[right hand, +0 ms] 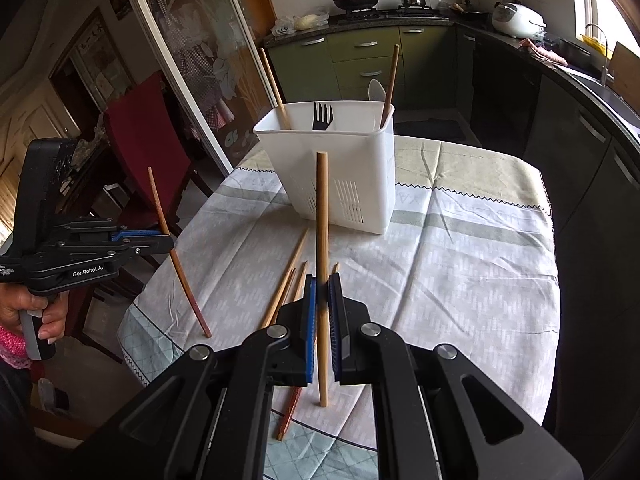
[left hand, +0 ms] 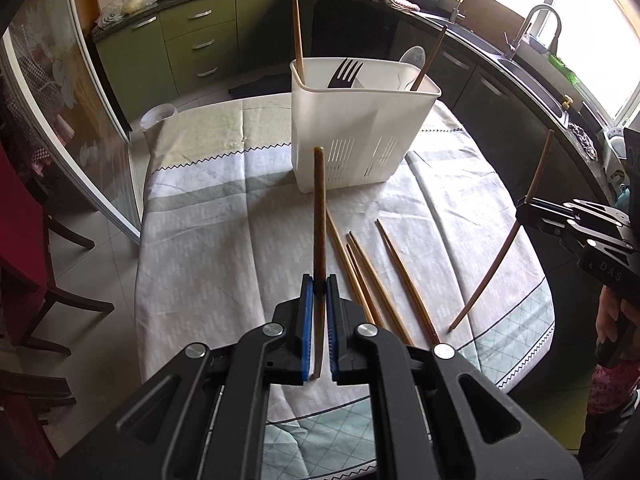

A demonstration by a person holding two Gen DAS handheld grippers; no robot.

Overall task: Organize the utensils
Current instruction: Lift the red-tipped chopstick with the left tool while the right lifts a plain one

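A white utensil holder [left hand: 352,128] [right hand: 340,168] stands on the cloth-covered table, holding two upright chopsticks, a black fork [left hand: 346,74] [right hand: 322,116] and a white spoon [left hand: 412,58]. My left gripper [left hand: 319,284] [right hand: 166,236] is shut on a dark wooden chopstick [left hand: 319,216] [right hand: 176,256], held nearly upright above the table. My right gripper [right hand: 322,288] [left hand: 524,204] is shut on a lighter chopstick [right hand: 322,240] [left hand: 504,248], also nearly upright. Several loose chopsticks [left hand: 380,276] [right hand: 286,284] lie on the cloth between the grippers and the holder.
The table [left hand: 208,240] [right hand: 460,272] carries a pale patterned cloth. A red chair [right hand: 140,128] stands at its left side by a glass sliding door. Green kitchen cabinets [left hand: 200,40], a stove and a sink counter [left hand: 520,56] lie beyond. A white bowl-like object [left hand: 158,114] sits at the table's far left corner.
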